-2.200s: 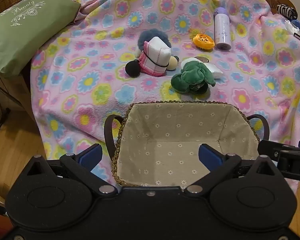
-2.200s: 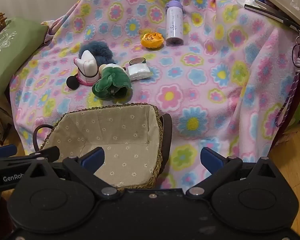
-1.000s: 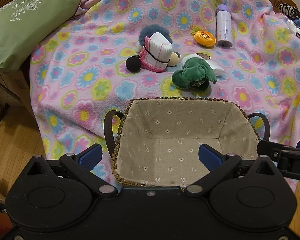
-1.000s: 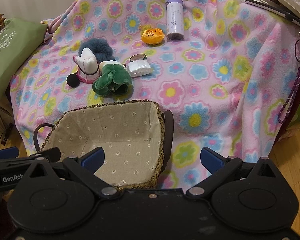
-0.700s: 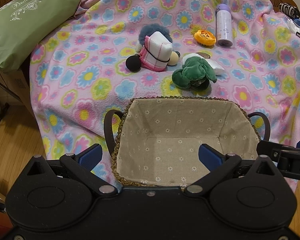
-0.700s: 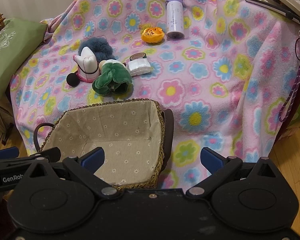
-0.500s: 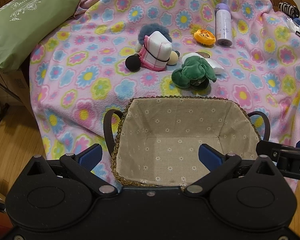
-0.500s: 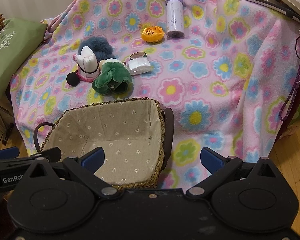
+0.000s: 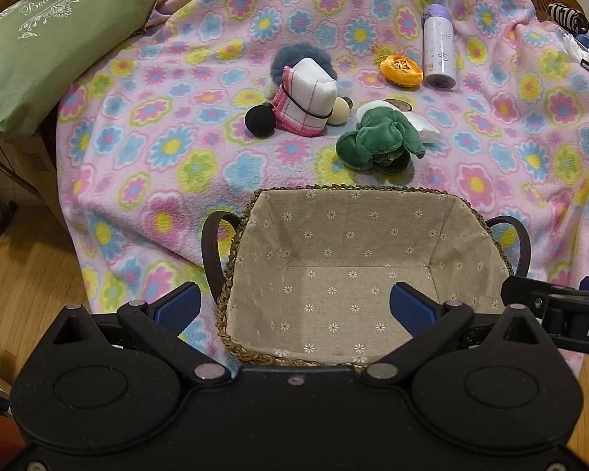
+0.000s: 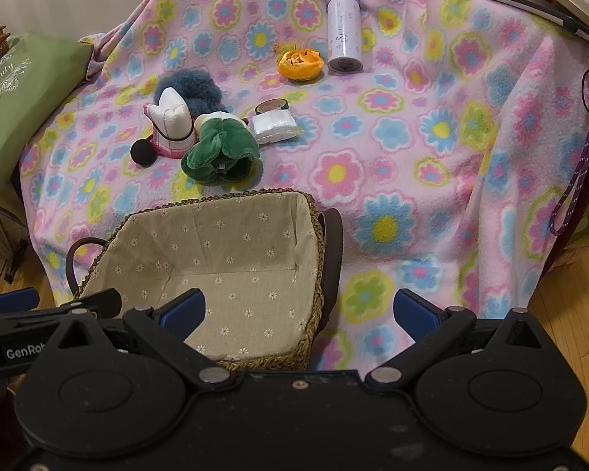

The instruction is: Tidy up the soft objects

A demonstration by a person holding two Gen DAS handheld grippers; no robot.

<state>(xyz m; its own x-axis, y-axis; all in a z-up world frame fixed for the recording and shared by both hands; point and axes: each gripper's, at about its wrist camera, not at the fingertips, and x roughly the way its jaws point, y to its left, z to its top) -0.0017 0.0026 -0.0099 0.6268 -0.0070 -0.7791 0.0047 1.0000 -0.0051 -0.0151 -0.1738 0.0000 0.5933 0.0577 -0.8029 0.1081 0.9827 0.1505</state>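
A lined wicker basket [image 9: 467,206] [image 10: 318,212] sits empty at the near edge of a flowered blanket. Beyond it lie a green plush [image 9: 377,139] [image 10: 218,149], a white and pink cloth bundle [image 9: 306,98] [image 10: 172,121], a blue furry thing [image 9: 294,57] [image 10: 196,86], a black ball [image 9: 260,119] [image 10: 141,152] and a white folded packet [image 10: 275,123]. My left gripper [image 9: 294,306] is open, low over the basket's near side. My right gripper [image 10: 300,308] is open over the basket's right rim. Both are empty.
An orange pincushion-like thing [image 9: 400,70] [image 10: 299,63] and a purple bottle [image 9: 438,53] [image 10: 343,31] stand at the back. A tape roll [image 10: 273,106] lies by the packet. A green pillow [image 9: 39,43] is at the left. Wood floor lies below the blanket's edges.
Both views have drifted only slightly; the objects sit a touch lower and nearer in frame. Both grippers stay open and empty.
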